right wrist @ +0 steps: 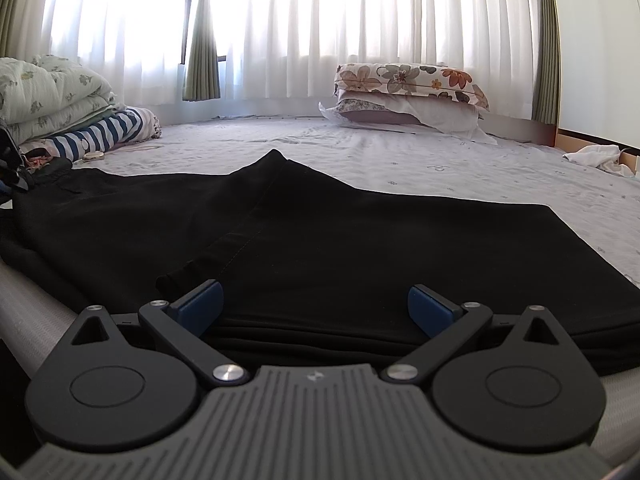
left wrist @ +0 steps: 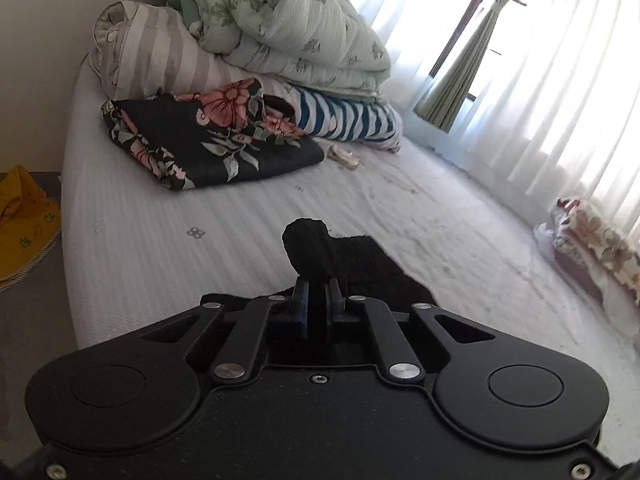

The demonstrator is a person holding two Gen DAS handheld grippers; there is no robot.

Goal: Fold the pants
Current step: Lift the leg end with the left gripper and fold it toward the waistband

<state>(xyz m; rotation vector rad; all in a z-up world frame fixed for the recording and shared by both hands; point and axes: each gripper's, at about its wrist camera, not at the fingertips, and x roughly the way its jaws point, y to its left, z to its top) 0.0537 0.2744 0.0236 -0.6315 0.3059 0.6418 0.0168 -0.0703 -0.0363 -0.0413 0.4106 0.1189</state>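
left gripper [left wrist: 318, 286]: we see the jaws pinched together on a bunch of black pants [left wrist: 316, 252] fabric; a wad of cloth sticks up past the fingertips.
right gripper [right wrist: 316, 308]: we see the jaws wide apart, blue pads [right wrist: 208, 300] at either side, nothing between them touching; it sits low over the near edge of the pants [right wrist: 320, 240].
pants: black, spread flat across the near part of the mattress [right wrist: 440, 160] in the right wrist view, with a seam running up the middle; in the left wrist view we get only the small gripped end and a bit of cloth behind it.
left view only: folded black floral cloth [left wrist: 208, 136] on the mattress [left wrist: 160, 248], against a striped pink-grey duvet [left wrist: 160, 52]; yellow cloth [left wrist: 24, 216] off the bed edge at left.
both views: pale green floral quilt [left wrist: 288, 20] piled on top, blue-and-white striped cloth [left wrist: 348, 116] under it; white sheer curtains [left wrist: 540, 80] with an olive drape [left wrist: 452, 80].
right view only: flower-print pillow [right wrist: 412, 80] stacked on a pale pillow [right wrist: 420, 114] at the far side by the curtains [right wrist: 320, 28]; white crumpled cloth [right wrist: 596, 156] at the far right edge.
small object [left wrist: 344, 156]: beige, beside the striped cloth; we can't tell what it is.
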